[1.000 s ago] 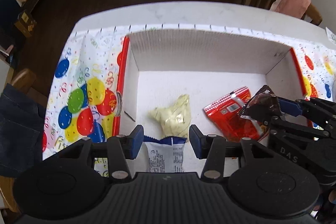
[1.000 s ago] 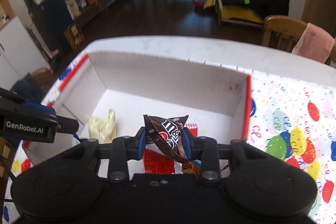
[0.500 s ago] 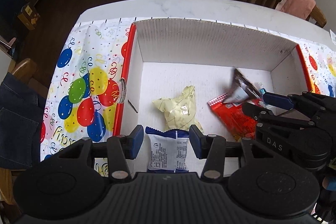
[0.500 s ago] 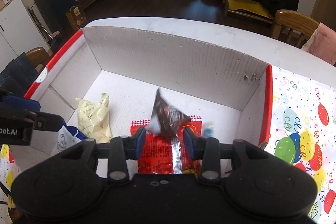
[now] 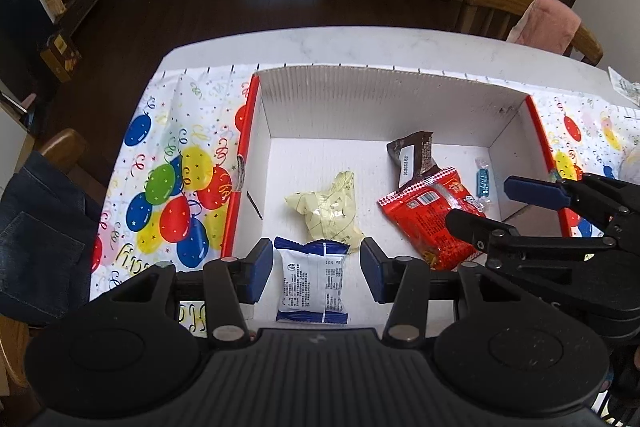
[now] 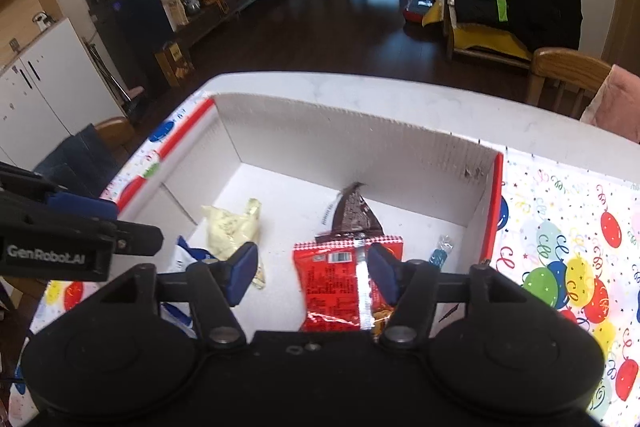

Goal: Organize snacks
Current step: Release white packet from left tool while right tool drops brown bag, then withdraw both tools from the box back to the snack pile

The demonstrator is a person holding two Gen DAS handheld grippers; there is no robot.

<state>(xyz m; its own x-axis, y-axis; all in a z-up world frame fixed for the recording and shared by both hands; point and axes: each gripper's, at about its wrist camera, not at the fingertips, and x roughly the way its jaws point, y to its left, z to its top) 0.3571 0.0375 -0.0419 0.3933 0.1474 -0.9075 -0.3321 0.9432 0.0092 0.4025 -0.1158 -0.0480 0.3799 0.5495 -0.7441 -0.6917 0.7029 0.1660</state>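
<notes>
While right gripper opens, brown packet lies boxed.

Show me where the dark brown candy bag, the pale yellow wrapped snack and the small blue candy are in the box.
Dark brown candy bag [image 5: 416, 158]: left wrist view, middle of bag.
Pale yellow wrapped snack [image 5: 328, 209]: left wrist view, wrapper's centre.
Small blue candy [image 5: 483, 182]: left wrist view, its blue middle.
</notes>
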